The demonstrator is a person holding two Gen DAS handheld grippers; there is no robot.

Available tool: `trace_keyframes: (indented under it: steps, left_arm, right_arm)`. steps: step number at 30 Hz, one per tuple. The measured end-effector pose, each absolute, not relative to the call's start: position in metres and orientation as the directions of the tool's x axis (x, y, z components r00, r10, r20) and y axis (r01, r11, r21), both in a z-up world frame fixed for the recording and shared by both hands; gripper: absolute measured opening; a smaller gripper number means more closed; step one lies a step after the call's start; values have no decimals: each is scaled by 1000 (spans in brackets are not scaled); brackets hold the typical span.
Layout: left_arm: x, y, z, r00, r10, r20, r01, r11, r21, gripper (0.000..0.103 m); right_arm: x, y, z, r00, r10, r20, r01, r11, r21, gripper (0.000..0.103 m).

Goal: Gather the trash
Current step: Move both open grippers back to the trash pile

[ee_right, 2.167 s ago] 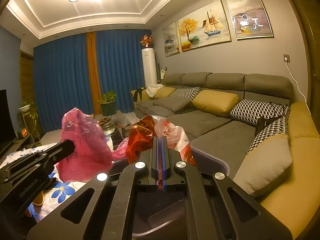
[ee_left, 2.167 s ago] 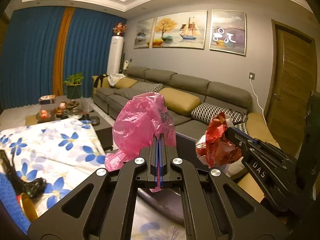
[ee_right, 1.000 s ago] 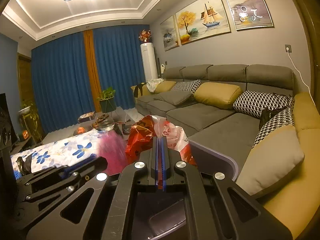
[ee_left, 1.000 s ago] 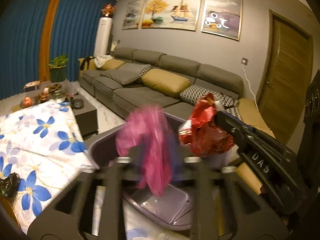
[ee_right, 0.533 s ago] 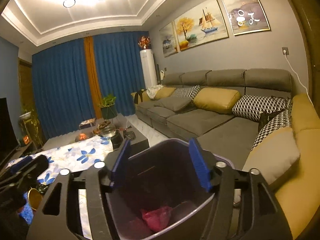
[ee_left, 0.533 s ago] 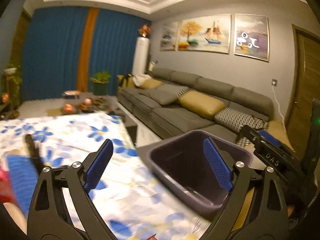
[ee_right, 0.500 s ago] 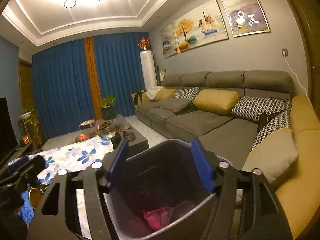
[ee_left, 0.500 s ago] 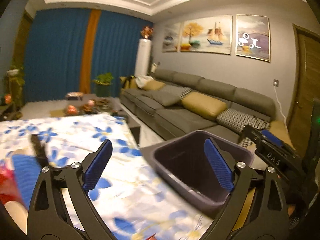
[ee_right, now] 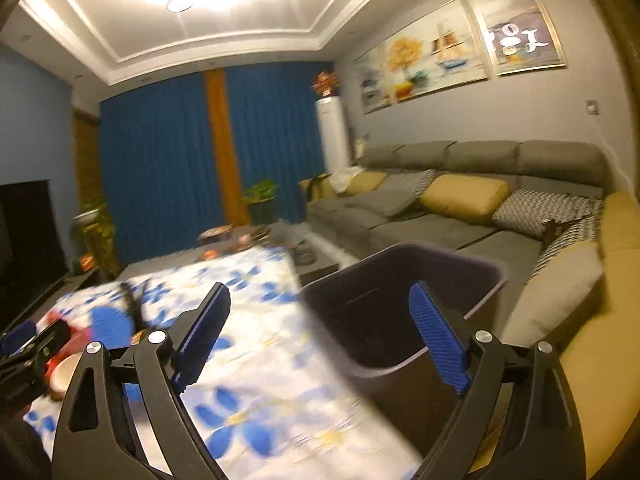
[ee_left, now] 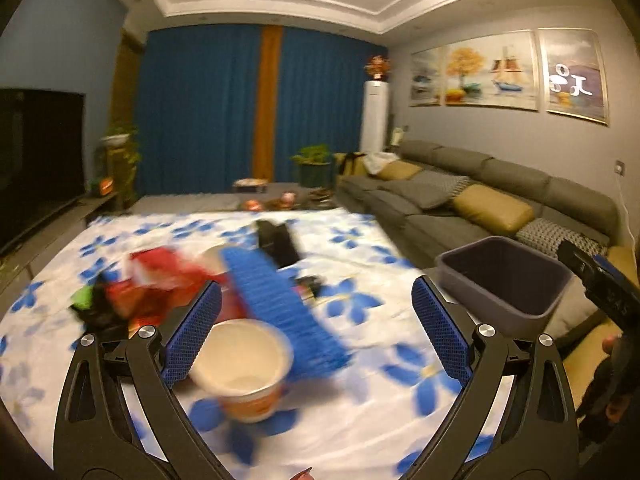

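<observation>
My left gripper [ee_left: 316, 332] is open and empty above the flowered tablecloth [ee_left: 360, 412]. A paper cup [ee_left: 242, 364] stands just inside its left finger, beside a blue ribbed object [ee_left: 280, 300] and red wrapper trash [ee_left: 156, 284]. The view is blurred. The dark trash bin [ee_left: 504, 276] stands at the table's right edge. My right gripper [ee_right: 320, 344] is open and empty, with the bin [ee_right: 404, 304] behind its right finger. The bin's contents are hidden. The left gripper [ee_right: 28, 356] shows at the far left of the right wrist view.
A black object [ee_left: 278, 242] lies further back on the table. A grey sofa [ee_left: 472, 196] with yellow and patterned cushions runs along the right wall. A low table with small items [ee_left: 276, 200], a plant [ee_left: 314, 164] and a television [ee_left: 36, 160] stand beyond.
Both grippers have let go of their bags and opened; a pink bag showed in the bin. Both then swung left from the bin toward the table, the left one over the cup and wrappers.
</observation>
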State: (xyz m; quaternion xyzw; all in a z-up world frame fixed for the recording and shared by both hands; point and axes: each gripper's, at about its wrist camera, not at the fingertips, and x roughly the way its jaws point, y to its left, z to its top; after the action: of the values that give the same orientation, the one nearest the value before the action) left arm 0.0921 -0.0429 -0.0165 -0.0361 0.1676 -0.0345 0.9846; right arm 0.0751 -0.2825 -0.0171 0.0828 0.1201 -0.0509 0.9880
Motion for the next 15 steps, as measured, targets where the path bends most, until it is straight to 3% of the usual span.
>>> trace_keyframes:
  steps: [9, 15]
  left_arm:
    - [45, 45, -20, 948, 129, -291, -153, 986, -62, 94]
    - [29, 83, -18, 940, 185, -286, -224, 968, -110, 94]
  right_arm:
    - [73, -192, -34, 940, 114, -321, -76, 989, 130, 88]
    - [79, -134, -48, 898, 214, -384, -184, 976, 113, 88]
